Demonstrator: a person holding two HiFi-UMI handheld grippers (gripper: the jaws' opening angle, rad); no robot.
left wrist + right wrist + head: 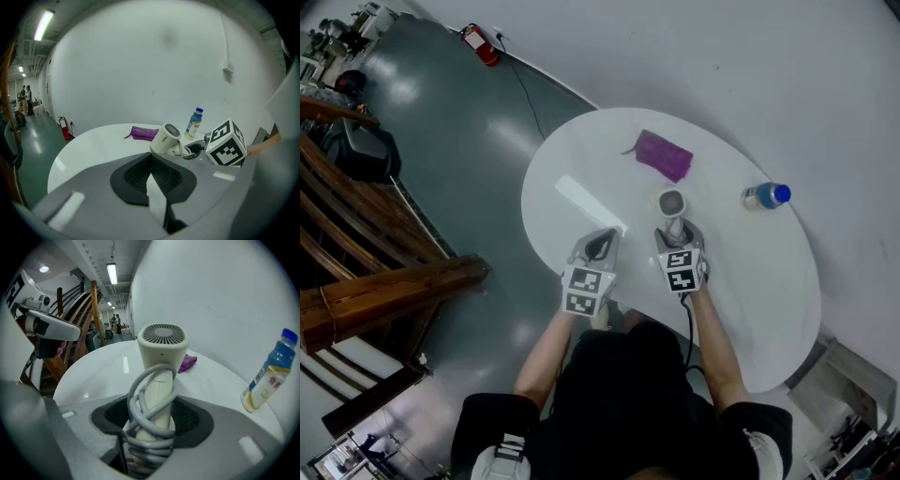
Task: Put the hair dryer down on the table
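Observation:
The white hair dryer (672, 211) rests on the round white table (750, 300), its head pointing away from me and its grey cord wound round the handle. My right gripper (677, 234) stands open around that handle; in the right gripper view the wrapped handle (157, 404) sits between the spread pads of the right gripper (154, 416). My left gripper (602, 246) hovers just left of it over the table's near part, shut and empty. In the left gripper view the left gripper (151, 157) shows its pads meeting, with the hair dryer (166, 138) to its right.
A purple cloth (662, 155) lies behind the dryer. A bottle with a blue cap (766, 196) stands at the right. The white wall runs close behind the table. Wooden stairs (384, 281) and a red fire extinguisher (480, 44) are on the grey floor at left.

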